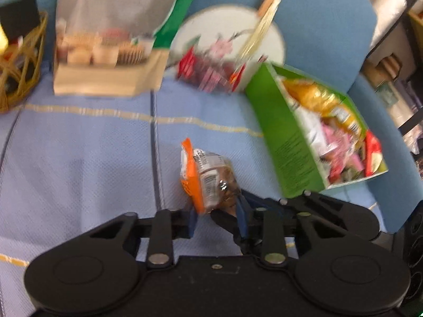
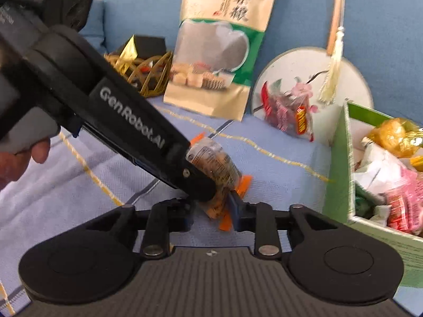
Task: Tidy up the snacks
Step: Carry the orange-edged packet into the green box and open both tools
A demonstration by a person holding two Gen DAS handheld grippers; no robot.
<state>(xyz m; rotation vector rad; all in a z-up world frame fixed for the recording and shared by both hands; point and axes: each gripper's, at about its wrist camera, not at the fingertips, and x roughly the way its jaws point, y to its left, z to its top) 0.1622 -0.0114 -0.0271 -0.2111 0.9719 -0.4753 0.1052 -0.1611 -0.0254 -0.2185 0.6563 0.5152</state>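
blur: snack pouch (image 1: 105, 42) print unreadable | cut off: green box (image 2: 341, 163) right side | hidden: basket (image 1: 18, 66) contents

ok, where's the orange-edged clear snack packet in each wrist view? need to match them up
Left wrist: the snack packet sits low centre, between that gripper's fingers, on the blue cloth.
Right wrist: the same packet is centre frame, partly behind the left gripper coming in from the upper left.
Shared landmark: the green box of snacks, right of the packet in both.
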